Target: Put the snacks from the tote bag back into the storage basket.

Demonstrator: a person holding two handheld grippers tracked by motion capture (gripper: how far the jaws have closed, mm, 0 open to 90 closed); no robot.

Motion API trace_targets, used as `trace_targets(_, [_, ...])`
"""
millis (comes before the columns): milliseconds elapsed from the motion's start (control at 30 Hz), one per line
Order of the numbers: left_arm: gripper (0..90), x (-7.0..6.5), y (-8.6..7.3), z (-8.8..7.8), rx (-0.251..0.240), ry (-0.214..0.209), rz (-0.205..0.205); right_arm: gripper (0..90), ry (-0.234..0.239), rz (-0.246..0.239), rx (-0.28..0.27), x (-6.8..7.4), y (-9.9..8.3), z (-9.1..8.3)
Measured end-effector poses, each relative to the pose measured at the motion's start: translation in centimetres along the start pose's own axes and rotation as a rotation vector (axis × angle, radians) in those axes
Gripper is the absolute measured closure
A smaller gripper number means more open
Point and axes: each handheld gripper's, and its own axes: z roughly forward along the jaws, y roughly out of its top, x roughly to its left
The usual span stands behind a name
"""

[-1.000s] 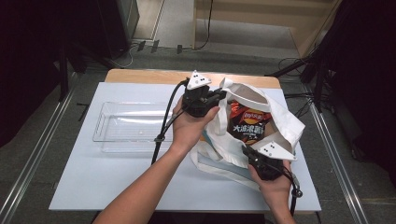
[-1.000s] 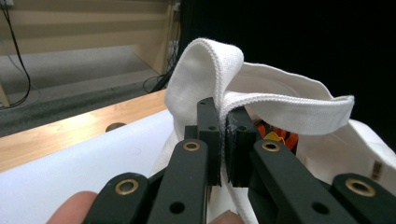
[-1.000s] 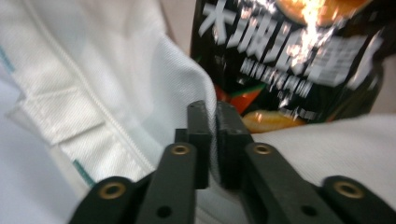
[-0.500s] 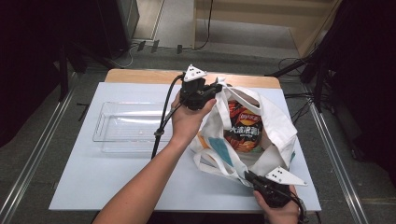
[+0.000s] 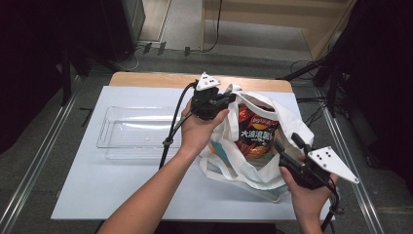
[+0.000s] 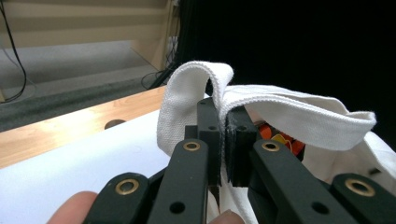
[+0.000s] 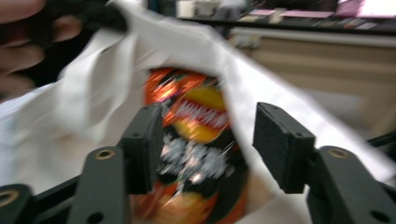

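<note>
I work in what looks like a lab or recording studio rather than a home. My table (image 5: 122, 190) has a plain white top over a wooden board, flanked by metal rails (image 5: 34, 170) on a grey carpeted floor. Black curtains (image 5: 44, 44) hang at both sides, cables (image 5: 214, 29) trail across the floor, and pale wooden panelling (image 5: 277, 12) stands behind.

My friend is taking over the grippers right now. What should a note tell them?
Left gripper: shut on the white cloth tote bag's handle, holding the bag open.
Right gripper: fingers have just been opening, nothing between them, at the bag's near edge.
The orange and black crisp packet sits inside the bag.
The clear plastic tray lies to the left on the white table.
Done: packet bagged. Left: probably letting go of the handle.
</note>
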Motion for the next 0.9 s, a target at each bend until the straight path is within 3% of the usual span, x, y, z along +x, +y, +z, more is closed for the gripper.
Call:
trace_targets(67, [88.0,0.0,0.0,0.0,0.003,-0.007,-0.002,33.2,-0.045,0.006,0.013,-0.4,0.6,0.9])
trace_targets(167, [87.4,-0.1,-0.1,-0.1,0.006,-0.017,-0.002,31.7,-0.073,0.01,0.026,-0.6,1.1,1.8])
trace_targets(300, [87.0,-0.2,-0.2,-0.3,0.012,-0.028,0.008,39.5,-0.107,-0.037,0.081,-0.3,1.8,3.7])
trace_targets(333, [87.0,-0.1,-0.2,-0.3,0.009,-0.029,0.007,42.3,-0.118,-0.044,0.112,-0.3,1.7,4.3])
trace_targets(400, [86.8,0.0,-0.3,-0.4,0.01,-0.03,0.012,57.7,-0.111,-0.041,0.156,-0.5,1.5,4.9])
trace_targets(467, [85.7,0.1,-0.4,-0.5,0.017,-0.031,0.018,69.3,-0.121,-0.043,0.171,-0.8,1.3,5.2])
trace_targets(600, [81.5,-0.2,-0.8,-0.4,0.044,-0.038,0.074,88.0,-0.097,-0.003,0.144,-1.8,1.4,4.7])
trace_targets(767, [70.5,-0.5,-1.3,-0.4,0.058,-0.03,0.106,89.3,-0.087,0.017,0.104,-2.5,2.3,4.2])
trace_targets(900, [58.4,-0.9,-1.7,-0.2,0.082,0.019,0.14,89.4,-0.066,0.027,0.078,-3.2,3.0,3.9])
